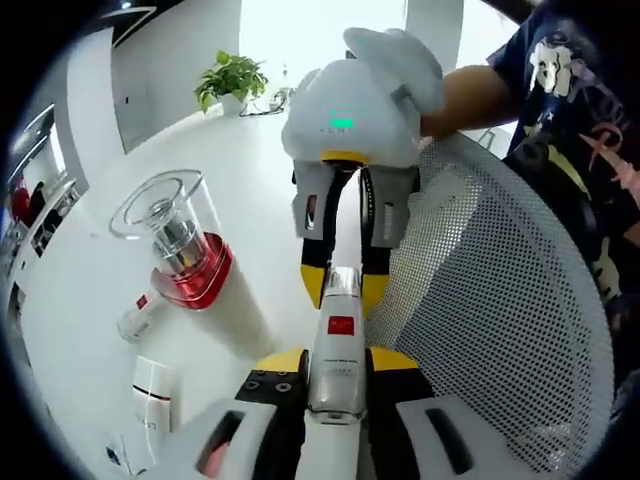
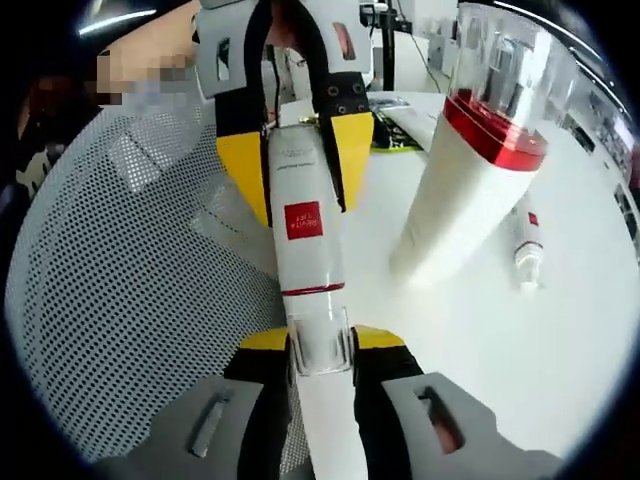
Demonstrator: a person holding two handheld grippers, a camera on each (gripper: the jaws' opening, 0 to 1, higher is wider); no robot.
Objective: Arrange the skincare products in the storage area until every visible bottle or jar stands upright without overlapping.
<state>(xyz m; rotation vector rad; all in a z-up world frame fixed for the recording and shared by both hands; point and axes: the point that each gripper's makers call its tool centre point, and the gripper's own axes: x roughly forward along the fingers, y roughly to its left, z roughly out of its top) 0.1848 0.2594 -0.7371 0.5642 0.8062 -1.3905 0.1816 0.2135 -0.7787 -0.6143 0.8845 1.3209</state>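
A slim white bottle (image 1: 340,325) with a red square label is held lengthwise between both grippers, above the rim of a white mesh basket (image 1: 500,300). My left gripper (image 1: 337,358) is shut on its lower body. My right gripper (image 1: 345,285), held by a gloved hand, is shut on its far end. In the right gripper view the same bottle (image 2: 303,220) runs up from my right gripper (image 2: 322,340), which clamps its clear cap, to the left gripper (image 2: 295,150). A tall white bottle (image 1: 190,260) with a red band and a clear cap stands upright on the white table.
The tall bottle (image 2: 470,170) stands just right of the held bottle. A small white tube (image 2: 527,240) lies on its side beyond it. A short white container (image 1: 152,390) sits near the table edge. The mesh basket (image 2: 110,280) lies to the left. A potted plant (image 1: 232,78) stands far back.
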